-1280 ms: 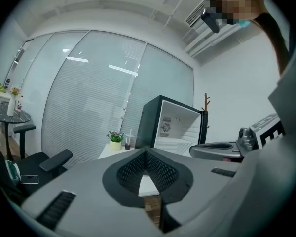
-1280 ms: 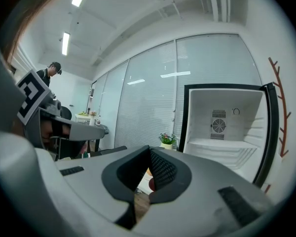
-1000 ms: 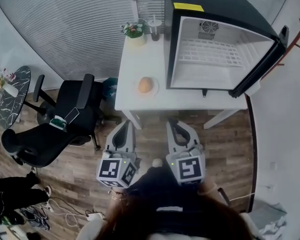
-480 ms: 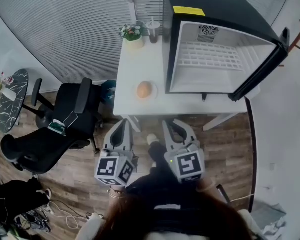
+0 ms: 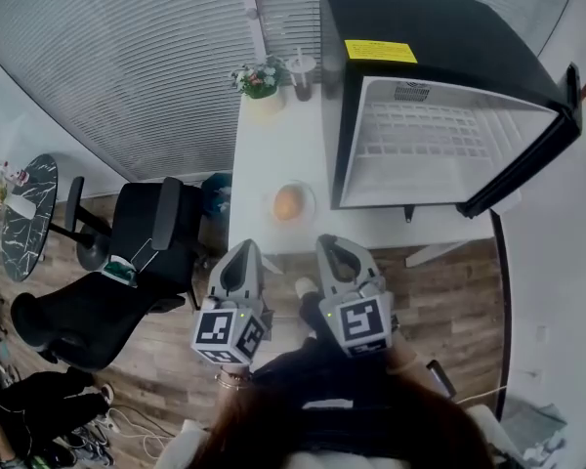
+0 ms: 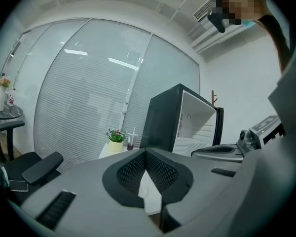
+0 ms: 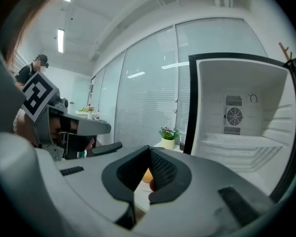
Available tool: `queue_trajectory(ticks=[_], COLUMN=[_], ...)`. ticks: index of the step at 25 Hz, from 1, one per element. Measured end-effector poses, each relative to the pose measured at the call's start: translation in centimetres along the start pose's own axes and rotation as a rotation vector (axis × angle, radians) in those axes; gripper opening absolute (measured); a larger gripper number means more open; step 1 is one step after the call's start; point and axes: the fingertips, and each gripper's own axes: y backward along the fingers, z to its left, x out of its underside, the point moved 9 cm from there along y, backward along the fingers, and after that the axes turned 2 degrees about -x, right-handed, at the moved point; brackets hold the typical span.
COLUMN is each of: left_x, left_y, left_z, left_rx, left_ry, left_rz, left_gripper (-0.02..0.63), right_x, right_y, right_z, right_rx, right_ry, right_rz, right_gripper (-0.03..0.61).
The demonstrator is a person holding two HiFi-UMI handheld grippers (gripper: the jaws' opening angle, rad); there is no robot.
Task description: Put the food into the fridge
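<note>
A round orange food item (image 5: 290, 202) lies on a small plate (image 5: 307, 213) near the front edge of the white table (image 5: 273, 145). To its right stands the black mini fridge (image 5: 410, 18), its door (image 5: 529, 159) swung open and its white inside bare. My left gripper (image 5: 244, 247) and right gripper (image 5: 328, 243) hover side by side just short of the table's front edge, both shut and holding nothing. In the right gripper view the food (image 7: 146, 174) shows just below the shut jaws, with the fridge interior (image 7: 241, 127) beyond.
A potted plant (image 5: 260, 78) and a cup with a straw (image 5: 301, 70) stand at the table's far end. A black office chair (image 5: 107, 262) sits left of the table, a dark round table (image 5: 24, 213) farther left. Blinds line the back wall.
The table and fridge have drawn nearer in the head view, and both grippers now sit closer to the table's front edge. Their jaws stayed shut.
</note>
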Motion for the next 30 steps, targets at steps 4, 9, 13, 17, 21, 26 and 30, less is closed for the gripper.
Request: queue_trajectory(ticks=[4,9,13,17,21,26,30], left_x=[-0.1,0.1,0.8,1.3,1.7,2.7,3.7], left_y=[-1.9,-3.6,-4.8,-5.9,-7.0,-8.4,-9.4], left_z=[1.3,2.5,3.2,4.0,4.9,6.1,7.2], left_rx=[0.006,0.006,-0.003,-0.010,-0.027,-0.037,-0.052], left_ry=[0.000,0.007,0.024,0.032,0.042,0.073,0.110], left_rz=[-0.012,-0.026,-0.009,0.014,0.041,0.074,0.087], left_gripper=[-0.008,-0.008,-0.006,-0.003,-0.002,0.003,0.005], right_x=[0.2,0.7,1.5,2.6,3.3,4.3,5.2], right_y=[-1.9,-3.7,-5.1,-6.5,-7.8,-9.3,-10.4], right_z=[-0.8,-1.6,-2.2,-2.6,-2.9,-3.6,-4.0], right_rx=[0.006,0.012,-0.004,-0.011,-0.021,-0.036,-0.056], right_ry=[-0.008,-0.025,-0.025,-0.032,-0.041,-0.062,-0.084], right_rz=[0.040,0.063,0.106,0.146,0.172,0.206,0.234], right_gripper=[-0.002,-0.002,-0.002,-0.002,-0.002,-0.002,-0.002])
